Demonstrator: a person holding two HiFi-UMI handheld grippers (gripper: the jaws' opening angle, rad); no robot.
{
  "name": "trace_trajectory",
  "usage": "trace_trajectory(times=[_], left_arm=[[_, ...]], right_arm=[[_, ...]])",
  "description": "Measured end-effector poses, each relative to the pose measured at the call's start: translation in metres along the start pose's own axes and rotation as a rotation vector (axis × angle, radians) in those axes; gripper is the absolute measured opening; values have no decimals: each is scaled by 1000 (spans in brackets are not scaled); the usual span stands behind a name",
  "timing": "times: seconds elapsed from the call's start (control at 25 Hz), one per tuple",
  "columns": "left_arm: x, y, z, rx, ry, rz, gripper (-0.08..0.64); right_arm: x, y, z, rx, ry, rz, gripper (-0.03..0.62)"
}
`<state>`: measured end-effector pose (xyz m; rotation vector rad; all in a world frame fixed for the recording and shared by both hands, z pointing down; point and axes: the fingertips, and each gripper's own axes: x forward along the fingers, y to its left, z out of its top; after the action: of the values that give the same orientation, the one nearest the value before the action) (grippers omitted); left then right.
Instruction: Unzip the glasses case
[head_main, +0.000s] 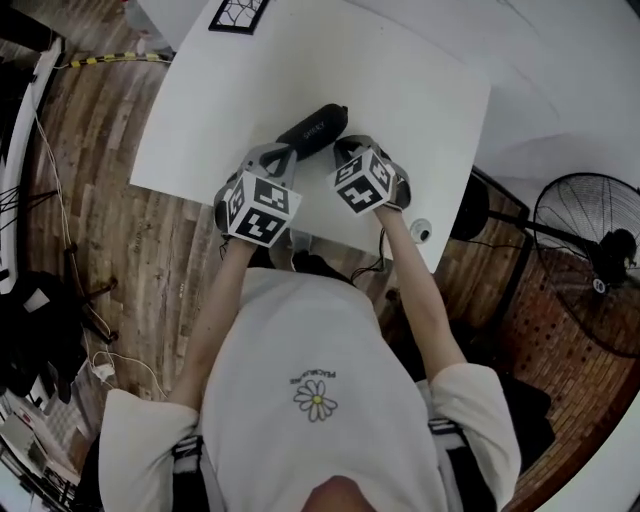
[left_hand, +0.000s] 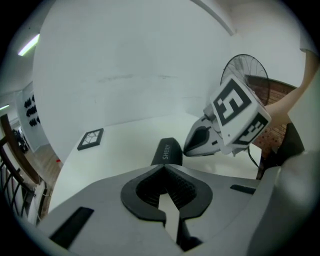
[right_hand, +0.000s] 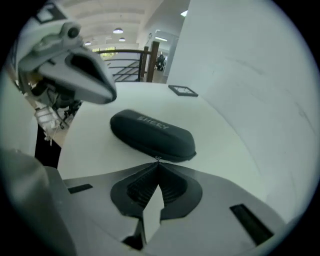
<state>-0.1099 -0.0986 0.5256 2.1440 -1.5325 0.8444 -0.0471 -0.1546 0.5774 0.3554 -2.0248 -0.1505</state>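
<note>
Head view looks down on the large white rectangular table (head_main: 420, 110), where the black oblong zip-up glasses case (head_main: 312, 130) lies at about 12 o'clock from the person, slanted so its far end points toward 1 o'clock; it looks shut. The left gripper (left_hand: 162, 167) meets the case's near end from 7 o'clock with its jaws pressed together and the tips right at that end; whether they pinch any of the rim I cannot tell. The right gripper (right_hand: 157, 163) sits at the case's 5 o'clock side, jaws likewise together, and seems to nip the tiny metal zipper pull (right_hand: 157, 159) at the very tips (a thin hold, easily lost). To unzip well, I judge the right one should draw the pull along the curve of the seam, low and parallel to the case's edge rather than lifting. Meanwhile the left should brace the case so it neither slides nor swivels on the smooth top. A slow, even pull suits the end bend, where a slider tends to bind. If the tab slips free, take it deeper between the pads before going on.
</note>
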Motion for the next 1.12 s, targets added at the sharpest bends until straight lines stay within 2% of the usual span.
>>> trace_trajectory(times=[0.08, 0.16, 0.36, 0.52, 0.68, 0.88, 1.12], left_arm=[[5, -9, 9, 41, -8, -23, 14], [11, -24, 16, 84, -12, -55, 14], [27, -62, 25, 215, -9, -126, 14], [39, -78, 13, 277, 24, -156, 14], [41, -81, 10, 245, -3, -177, 12], [42, -85, 7, 230, 4, -205, 12], [43, -86, 8, 231, 15, -213, 12]], right_arm=[[-7, 10, -26, 12, 36, -6, 6], [-18, 32, -42, 63, 35, 9, 6], [-33, 84, -45, 157, 12, 24, 6], [-37, 96, -47, 225, 6, 6, 6], [-40, 90, -57, 234, 26, -22, 6], [-44, 81, -82, 244, 58, -38, 6], [-48, 57, -101, 177, 109, -33, 6]])
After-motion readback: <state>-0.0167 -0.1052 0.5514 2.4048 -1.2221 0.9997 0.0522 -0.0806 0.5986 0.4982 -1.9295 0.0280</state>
